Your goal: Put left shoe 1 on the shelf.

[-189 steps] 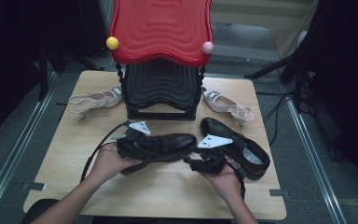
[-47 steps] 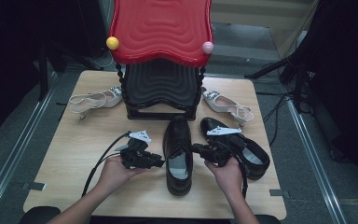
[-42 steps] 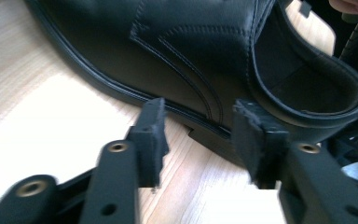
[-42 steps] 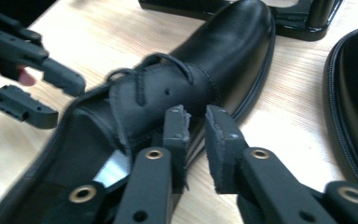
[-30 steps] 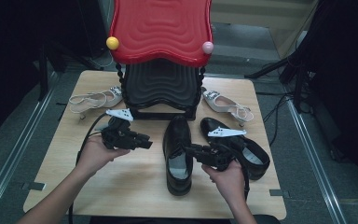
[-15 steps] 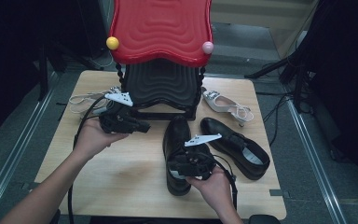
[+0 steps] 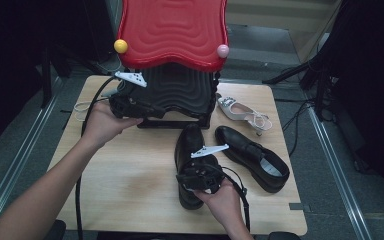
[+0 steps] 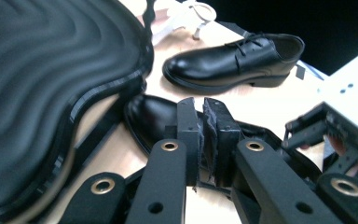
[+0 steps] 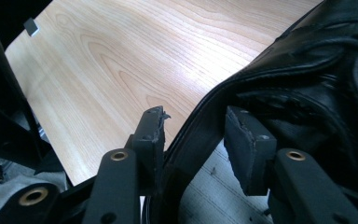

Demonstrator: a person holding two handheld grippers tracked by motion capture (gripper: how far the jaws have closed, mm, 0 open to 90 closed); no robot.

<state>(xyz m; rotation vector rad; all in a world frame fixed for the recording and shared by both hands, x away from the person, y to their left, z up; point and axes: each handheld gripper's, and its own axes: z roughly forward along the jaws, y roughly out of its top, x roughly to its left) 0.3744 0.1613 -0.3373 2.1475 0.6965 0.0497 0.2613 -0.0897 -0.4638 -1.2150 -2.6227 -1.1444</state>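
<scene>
straddling the heel rim of the near black shoe [image 7: 192,150] at mid-table: right gripper [image 9: 193,140], jaws half apart, just opened, inner pad not pressing. left gripper [image 8: 204,135], pinched together, empty, beside black rack [image 7: 177,92]. second shoe [image 7: 252,157] alongside.

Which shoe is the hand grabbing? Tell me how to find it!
Find the big red and black shoe rack at the back of the wooden table. Two black shoes lie in front of it. It is the black shoe pointing straight at the rack, with the right gripper on its heel rim; the other black shoe lies slanted, untouched.
</scene>
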